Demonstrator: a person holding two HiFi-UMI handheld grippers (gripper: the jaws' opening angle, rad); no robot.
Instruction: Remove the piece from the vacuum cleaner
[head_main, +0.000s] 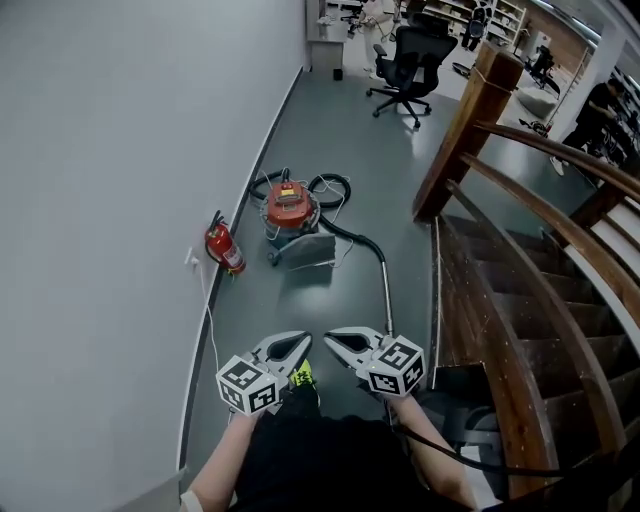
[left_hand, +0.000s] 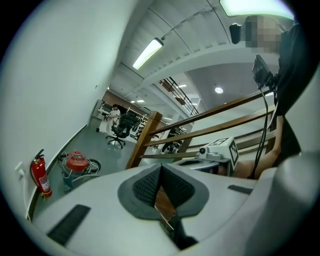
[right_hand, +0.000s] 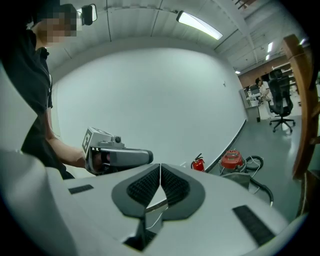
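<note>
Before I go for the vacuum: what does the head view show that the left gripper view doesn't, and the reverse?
Head view only: the metal tube lying along the floor from the red vacuum cleaner toward the person, and the left gripper from outside. Left gripper view only: the ceiling lights, and that gripper's jaws up close, shut on nothing. Both: the vacuum cleaner, fire extinguisher, office chair, wooden railing and right gripper.
</note>
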